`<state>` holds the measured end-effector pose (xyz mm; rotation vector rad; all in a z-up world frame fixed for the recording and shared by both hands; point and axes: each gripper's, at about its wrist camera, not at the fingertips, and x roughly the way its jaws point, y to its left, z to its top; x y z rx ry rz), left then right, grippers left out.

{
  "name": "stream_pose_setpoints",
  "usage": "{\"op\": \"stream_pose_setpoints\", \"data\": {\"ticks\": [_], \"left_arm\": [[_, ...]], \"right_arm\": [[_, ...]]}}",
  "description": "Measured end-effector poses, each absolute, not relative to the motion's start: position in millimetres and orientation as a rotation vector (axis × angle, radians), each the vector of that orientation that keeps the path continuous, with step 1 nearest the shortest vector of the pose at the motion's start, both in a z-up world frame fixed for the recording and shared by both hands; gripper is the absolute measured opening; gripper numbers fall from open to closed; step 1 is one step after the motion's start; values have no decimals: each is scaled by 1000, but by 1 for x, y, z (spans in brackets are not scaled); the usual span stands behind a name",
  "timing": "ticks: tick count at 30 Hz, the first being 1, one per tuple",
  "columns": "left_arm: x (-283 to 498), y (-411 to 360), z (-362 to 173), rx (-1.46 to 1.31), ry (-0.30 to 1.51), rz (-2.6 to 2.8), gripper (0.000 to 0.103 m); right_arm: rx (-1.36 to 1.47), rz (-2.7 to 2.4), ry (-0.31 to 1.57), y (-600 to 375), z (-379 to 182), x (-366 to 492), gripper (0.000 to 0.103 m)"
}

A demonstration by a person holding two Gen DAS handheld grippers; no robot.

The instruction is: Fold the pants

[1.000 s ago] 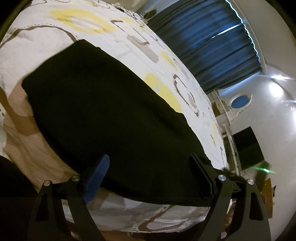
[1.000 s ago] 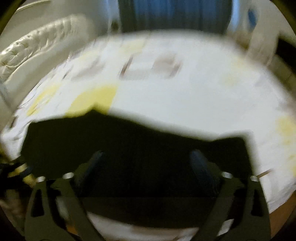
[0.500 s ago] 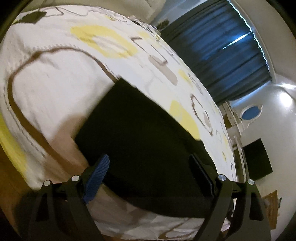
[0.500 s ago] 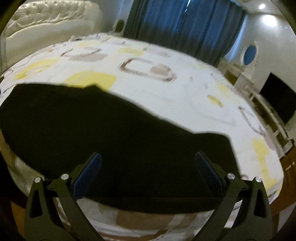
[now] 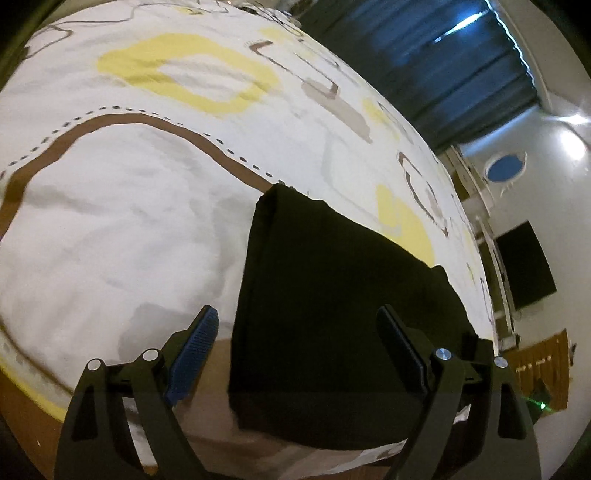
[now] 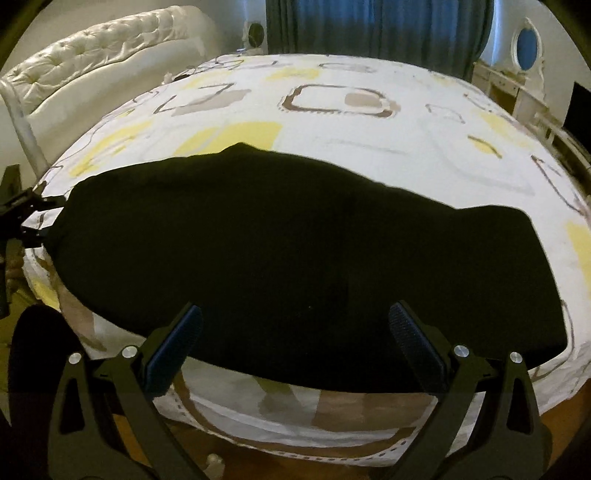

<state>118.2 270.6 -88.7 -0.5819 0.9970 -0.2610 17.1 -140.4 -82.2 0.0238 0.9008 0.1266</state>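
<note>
The black pants [image 6: 295, 240] lie flat across the near edge of the bed, spread left to right in the right wrist view. In the left wrist view the pants [image 5: 332, 295] show from their left end, stretching away to the right. My left gripper [image 5: 295, 332] is open and empty, above the near left end of the pants. My right gripper [image 6: 295, 332] is open and empty, above the near middle of the pants. The left gripper also shows at the far left of the right wrist view [image 6: 14, 221].
The bed [image 6: 369, 122] has a white cover with yellow and brown shapes. A white tufted headboard [image 6: 92, 66] stands at the left. Dark blue curtains [image 6: 369, 26] hang behind. A white dresser with an oval mirror [image 6: 524, 44] and a dark screen [image 5: 524, 269] stand at the right.
The left gripper has swung left, so the pants' left end now sits between its fingers. The right view has steadied and pulled back. Both grippers stayed open.
</note>
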Motion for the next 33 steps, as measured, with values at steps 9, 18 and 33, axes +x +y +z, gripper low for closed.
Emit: {"op": "stream_pose_setpoints", "data": {"ticks": [9, 18, 33], "left_arm": [[131, 287, -93, -637, 993, -397, 86], [142, 273, -95, -601, 1021, -489, 86], [147, 247, -93, -295, 1069, -477, 41]], "right_arm": [[80, 171, 941, -133, -90, 23, 101], [106, 178, 948, -134, -87, 26, 101], [159, 200, 947, -140, -83, 29, 101]]}}
